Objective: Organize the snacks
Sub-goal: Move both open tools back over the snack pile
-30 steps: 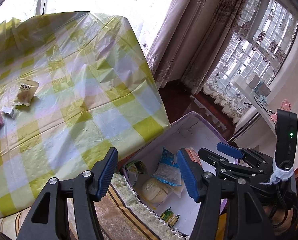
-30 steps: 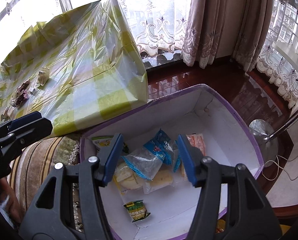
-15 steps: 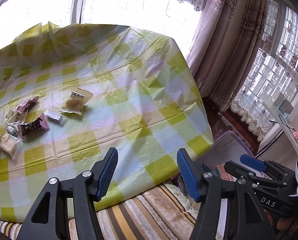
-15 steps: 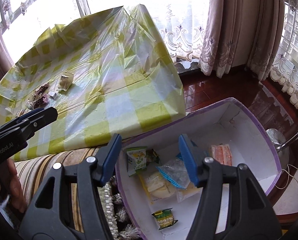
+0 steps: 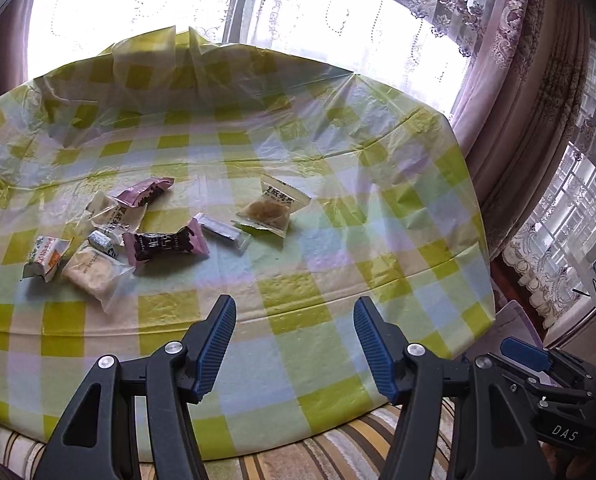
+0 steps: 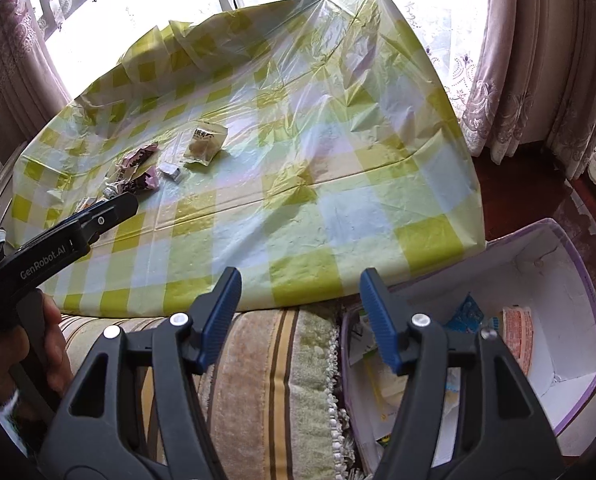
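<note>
Several wrapped snacks lie on the checked tablecloth [image 5: 337,248]: a clear pack with a brown cake [image 5: 272,210], a dark purple pack [image 5: 164,242], a silver bar [image 5: 224,232], a pink pack [image 5: 146,192] and a clear pack of pale cake [image 5: 94,270]. My left gripper [image 5: 294,328] is open and empty above the table's near part. My right gripper [image 6: 299,300] is open and empty over the table's near edge, beside a purple-rimmed white box [image 6: 577,280] that holds several snacks, among them an orange pack [image 6: 517,332].
A striped fringed cloth [image 6: 266,360] covers the seat between table and box. Curtains [image 5: 529,120] and windows stand behind and to the right. The right gripper shows in the left wrist view [image 5: 525,354]; the left one crosses the right wrist view [image 6: 110,212].
Both grippers have swung left and up, away from the box toward the table. The snacks on the table have come into the middle of the left wrist view. Both jaws stay open.
</note>
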`<state>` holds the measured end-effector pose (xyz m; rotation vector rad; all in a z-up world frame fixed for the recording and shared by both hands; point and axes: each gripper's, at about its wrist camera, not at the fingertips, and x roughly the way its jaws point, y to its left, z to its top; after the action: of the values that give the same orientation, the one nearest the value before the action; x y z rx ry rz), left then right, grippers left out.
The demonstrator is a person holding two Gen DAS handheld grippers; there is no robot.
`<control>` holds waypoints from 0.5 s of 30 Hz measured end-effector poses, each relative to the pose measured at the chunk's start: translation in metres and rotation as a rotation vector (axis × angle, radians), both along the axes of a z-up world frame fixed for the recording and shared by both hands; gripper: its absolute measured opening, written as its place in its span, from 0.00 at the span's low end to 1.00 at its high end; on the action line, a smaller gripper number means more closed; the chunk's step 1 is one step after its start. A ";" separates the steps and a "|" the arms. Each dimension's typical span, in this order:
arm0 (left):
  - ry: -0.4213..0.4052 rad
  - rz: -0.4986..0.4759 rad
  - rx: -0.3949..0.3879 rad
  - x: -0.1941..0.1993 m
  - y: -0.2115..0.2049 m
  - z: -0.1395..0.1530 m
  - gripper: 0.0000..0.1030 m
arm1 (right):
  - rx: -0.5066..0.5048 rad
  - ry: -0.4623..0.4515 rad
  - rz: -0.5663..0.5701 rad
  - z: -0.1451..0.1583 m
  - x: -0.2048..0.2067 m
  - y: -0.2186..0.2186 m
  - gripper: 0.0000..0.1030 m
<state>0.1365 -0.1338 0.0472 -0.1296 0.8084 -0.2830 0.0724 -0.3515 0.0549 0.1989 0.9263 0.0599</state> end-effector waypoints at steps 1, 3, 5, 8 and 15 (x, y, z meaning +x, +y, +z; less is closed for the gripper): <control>-0.003 0.010 0.001 0.001 0.005 -0.001 0.60 | 0.006 -0.002 0.006 0.000 0.002 0.003 0.63; -0.011 0.024 0.003 0.001 0.015 -0.001 0.60 | 0.008 -0.002 0.009 0.000 0.006 0.010 0.63; -0.022 0.045 0.013 0.001 0.025 0.000 0.60 | 0.022 0.001 0.016 -0.001 0.010 0.017 0.63; -0.027 0.073 0.018 0.001 0.039 -0.001 0.61 | 0.026 0.004 0.017 -0.003 0.018 0.025 0.63; -0.021 0.143 0.016 0.004 0.075 -0.006 0.61 | 0.032 0.018 0.029 -0.009 0.032 0.047 0.63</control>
<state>0.1408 -0.0592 0.0410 -0.1689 0.7762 -0.1425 0.1043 -0.3049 0.0458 0.2161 0.9469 0.0999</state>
